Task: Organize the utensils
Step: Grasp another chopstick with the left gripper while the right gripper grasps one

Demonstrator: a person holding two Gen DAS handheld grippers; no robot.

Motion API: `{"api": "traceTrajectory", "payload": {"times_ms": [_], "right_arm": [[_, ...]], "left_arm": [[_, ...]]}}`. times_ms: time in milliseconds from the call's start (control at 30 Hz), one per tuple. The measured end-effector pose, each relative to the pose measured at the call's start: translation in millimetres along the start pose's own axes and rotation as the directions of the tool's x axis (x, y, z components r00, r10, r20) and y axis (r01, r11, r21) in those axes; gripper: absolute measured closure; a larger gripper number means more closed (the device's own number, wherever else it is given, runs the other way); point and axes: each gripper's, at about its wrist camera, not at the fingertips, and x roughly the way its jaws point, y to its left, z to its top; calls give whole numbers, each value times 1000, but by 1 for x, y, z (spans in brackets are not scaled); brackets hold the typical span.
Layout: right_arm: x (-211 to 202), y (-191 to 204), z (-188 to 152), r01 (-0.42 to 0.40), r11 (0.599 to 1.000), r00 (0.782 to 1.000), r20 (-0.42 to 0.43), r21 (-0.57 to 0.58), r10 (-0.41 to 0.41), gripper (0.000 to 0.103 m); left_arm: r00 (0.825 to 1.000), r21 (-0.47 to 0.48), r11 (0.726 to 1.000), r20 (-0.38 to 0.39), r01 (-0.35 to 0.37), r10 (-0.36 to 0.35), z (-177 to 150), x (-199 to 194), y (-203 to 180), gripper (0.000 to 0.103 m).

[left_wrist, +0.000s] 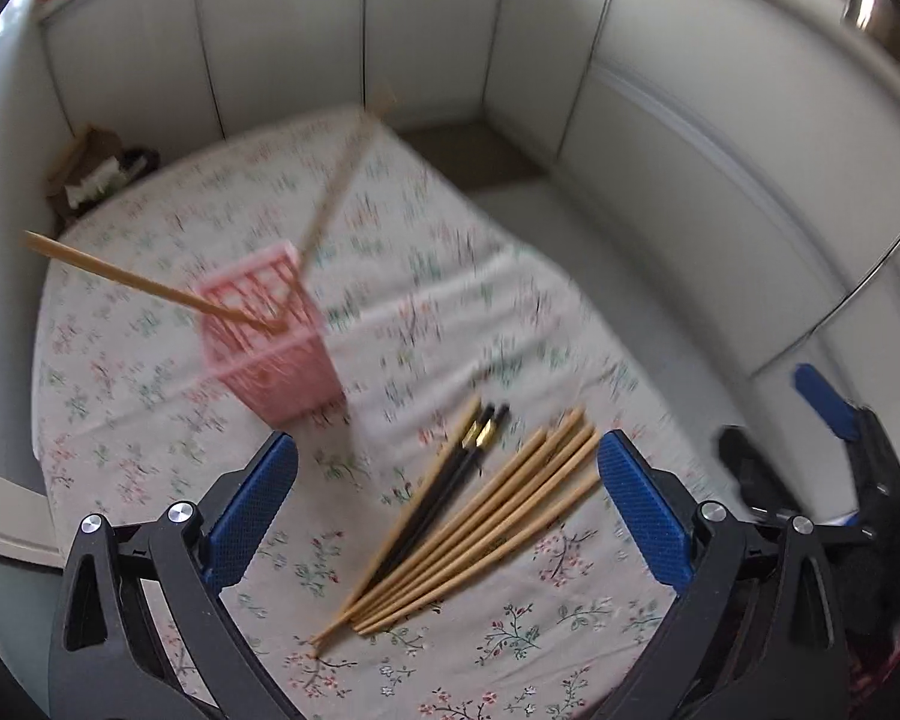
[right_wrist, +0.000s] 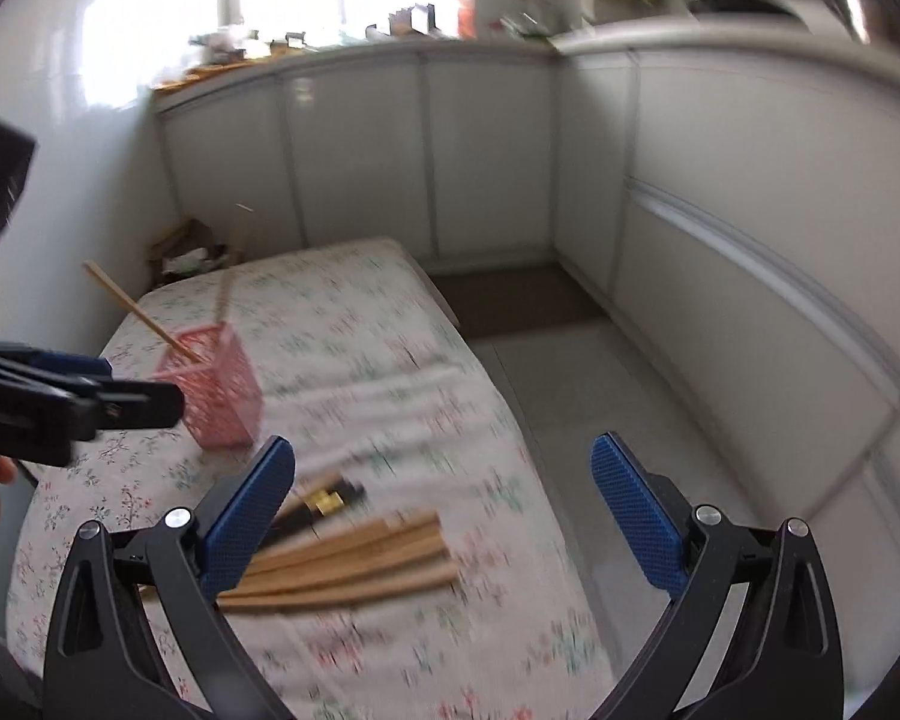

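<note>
A pink mesh holder (left_wrist: 273, 336) stands on the floral tablecloth (left_wrist: 480, 660) and holds two wooden chopsticks (left_wrist: 144, 285) that lean out left and back. A pile of wooden chopsticks (left_wrist: 486, 528) with a few black chopsticks (left_wrist: 450, 492) lies flat on the cloth. My left gripper (left_wrist: 447, 516) is open and empty, hovering over the pile. My right gripper (right_wrist: 441, 522) is open and empty above the pile's thick ends (right_wrist: 360, 558). The holder (right_wrist: 216, 390) shows in the right wrist view too, behind the left gripper's body (right_wrist: 60, 402).
White cabinet doors (left_wrist: 426, 24) wrap the back and right. A brown bag (left_wrist: 90, 168) sits at the table's far left corner. The table's right edge (right_wrist: 510, 396) drops to a grey floor (right_wrist: 570, 396). The countertop (right_wrist: 390, 42) carries clutter under a window.
</note>
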Motion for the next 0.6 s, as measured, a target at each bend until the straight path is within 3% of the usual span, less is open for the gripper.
{"api": "traceTrajectory", "payload": {"times_ms": [33,100,167,300,400,467,600], "right_arm": [[7,-10,-6,-14,999,999,-47,33,16,6],[19,-25,-9,-63,993,990,-118,95,74,6],[23,-35,-10,-75,988,987,-128,134,93,7],[27,-41,-14,-98,982,983,-138,160,121,7],[27,-42,-16,-98,984,984,-136,147,118,7],[29,-42,-15,-95,985,983,-142,144,116,7],[33,-47,-15,-96,982,980,-158,162,122,7]], "left_arm": [[1000,2,1000,-29,3,-3,-2,11,-1,8],[995,10,1000,-104,-10,11,-2,40,-7,19],[983,-2,1000,-185,-9,9,-3,70,-9,34],[960,-57,998,-278,-38,21,2,112,-3,37],[958,-65,995,-283,-76,55,3,126,3,50],[957,-91,994,-287,-62,34,6,132,9,61],[959,-85,994,-280,-66,40,12,137,11,67]]}}
